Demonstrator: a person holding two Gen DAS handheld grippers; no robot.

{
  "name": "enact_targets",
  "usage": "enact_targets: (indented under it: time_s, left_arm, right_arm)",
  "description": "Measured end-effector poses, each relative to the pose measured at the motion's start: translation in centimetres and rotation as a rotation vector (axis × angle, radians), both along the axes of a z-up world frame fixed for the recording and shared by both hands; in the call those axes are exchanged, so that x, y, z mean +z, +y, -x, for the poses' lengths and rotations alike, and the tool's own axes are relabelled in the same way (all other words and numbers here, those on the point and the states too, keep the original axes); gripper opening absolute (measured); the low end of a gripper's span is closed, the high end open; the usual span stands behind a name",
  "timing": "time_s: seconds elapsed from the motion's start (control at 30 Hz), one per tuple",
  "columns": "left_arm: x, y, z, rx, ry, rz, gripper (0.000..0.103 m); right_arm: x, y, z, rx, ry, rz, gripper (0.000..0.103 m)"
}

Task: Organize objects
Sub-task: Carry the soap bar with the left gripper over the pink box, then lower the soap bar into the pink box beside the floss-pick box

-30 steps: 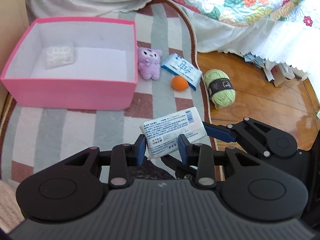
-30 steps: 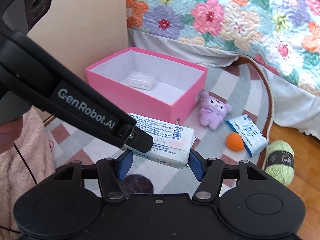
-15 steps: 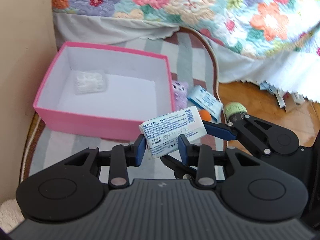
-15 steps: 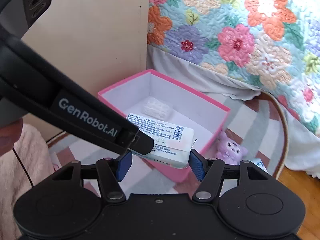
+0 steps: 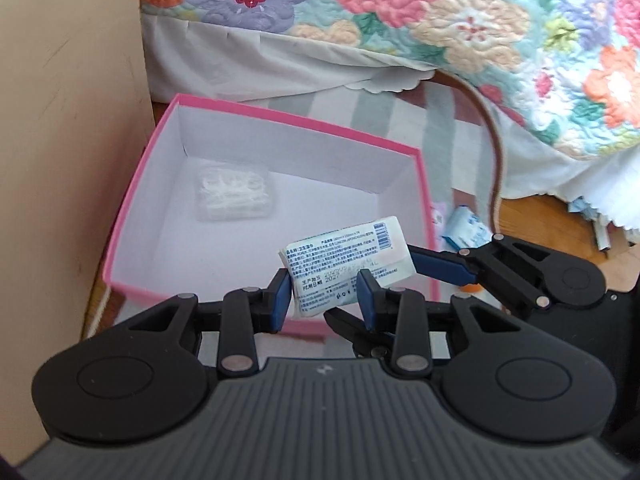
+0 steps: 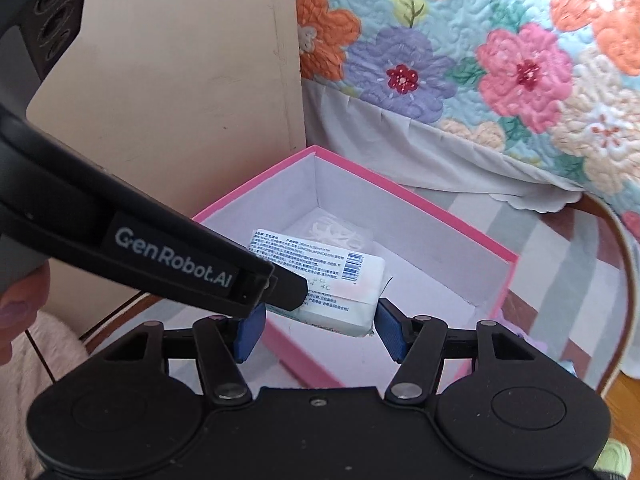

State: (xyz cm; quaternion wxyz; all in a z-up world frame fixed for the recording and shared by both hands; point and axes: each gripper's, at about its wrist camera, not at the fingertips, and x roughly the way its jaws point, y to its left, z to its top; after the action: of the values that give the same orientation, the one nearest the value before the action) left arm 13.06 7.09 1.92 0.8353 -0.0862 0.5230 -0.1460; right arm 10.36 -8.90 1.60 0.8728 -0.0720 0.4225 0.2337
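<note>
Left wrist view showed the left gripper (image 5: 324, 294) clamped on one end of a white wet-wipe pack (image 5: 347, 267), its blue pads pressed against the wrapper on both sides. The pack hung over the near right part of the pink box (image 5: 132, 200), above its floor. The pack's lower edge was hidden behind the fingers. From the right, the right gripper (image 5: 394, 280) reached in at the pack's other end; one blue finger lay against the far side, the other was mostly lost under the pack and behind the left gripper's linkage.

Right wrist view gave the right gripper's jaws (image 6: 316, 326) about halfway apart. They had just been closing, with the pack (image 6: 340, 280) between them. One pad sat at the pack's right corner, but the left pad was covered by the left gripper's black arm, so whether both pads pressed could not be told. That arm also hid the pack's left end.

Inside the box a clear bag of white bits (image 5: 234, 192) lay at the far left corner, its contents too blurred to name. Behind the box's right wall, a purple plush toy (image 5: 439, 216) showed only as a sliver, a blue-and-white packet (image 5: 466, 232) was half cut off, and an orange spot (image 5: 470, 288) peeked past the right gripper. A striped rug (image 5: 436, 120) ran under a floral quilt (image 5: 440, 12).
</note>
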Motion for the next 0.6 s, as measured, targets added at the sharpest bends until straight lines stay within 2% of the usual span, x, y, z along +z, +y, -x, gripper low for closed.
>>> enact_targets:
  time_s: [0.23, 0.37, 0.5, 0.6]
  left_arm:
    - [-3.1, -1.0, -5.5, -0.010, 0.057, -0.018, 0.035]
    - [-5.8, -1.7, -8.1, -0.025, 0.083, 0.010, 0.035]
    - [-8.1, -2.3, -9.5, -0.041, 0.064, 0.011, 0.035]
    - [-9.3, -2.3, -10.2, -0.031, 0.054, 0.040, 0.035]
  right_arm:
    - [-3.0, -0.5, -5.2, -0.074, 0.101, -0.019, 0.062]
    - [-5.1, -1.1, -7.2, -0.141, 0.135, 0.013, 0.060]
    - [-7.1, -1.3, -8.8, -0.191, 0.168, 0.037, 0.057]
    - [-8.1, -0.7, -9.6, -0.207, 0.164, 0.098, 0.056]
